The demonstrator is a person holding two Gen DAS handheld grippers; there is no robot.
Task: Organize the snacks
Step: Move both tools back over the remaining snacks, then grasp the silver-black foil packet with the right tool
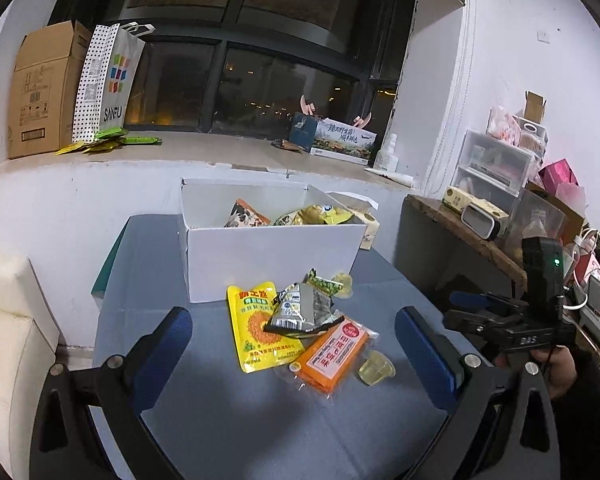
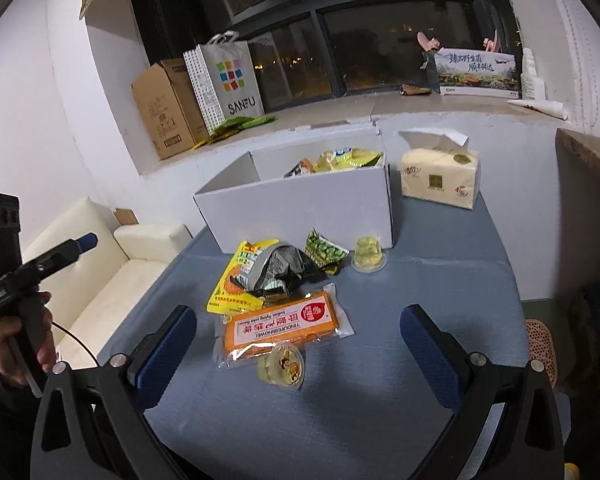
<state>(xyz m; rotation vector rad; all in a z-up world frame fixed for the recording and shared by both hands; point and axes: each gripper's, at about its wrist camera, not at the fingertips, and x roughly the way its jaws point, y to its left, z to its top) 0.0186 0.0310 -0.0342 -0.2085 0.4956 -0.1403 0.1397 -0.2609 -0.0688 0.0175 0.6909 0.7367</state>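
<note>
A white box (image 1: 268, 256) (image 2: 300, 204) with several snack packs inside stands at the back of the blue table. In front of it lie a yellow sunflower-seed pack (image 1: 256, 328) (image 2: 228, 284), a grey crumpled pack (image 1: 304, 308) (image 2: 276, 272), a green pea pack (image 1: 324, 284) (image 2: 324, 250), an orange cake pack (image 1: 332, 352) (image 2: 280, 328) and two jelly cups (image 1: 376, 368) (image 2: 280, 364), (image 2: 368, 256). My left gripper (image 1: 294, 344) is open above the pile. My right gripper (image 2: 298, 344) is open over the orange pack. Both are empty.
A tissue pack (image 2: 440, 176) stands right of the box. A white sofa (image 2: 112, 264) is at the left. A cluttered wooden shelf (image 1: 480, 232) is at the right. The window ledge holds a cardboard box (image 1: 40, 92), a paper bag (image 1: 108, 80) and a printed carton (image 1: 340, 140).
</note>
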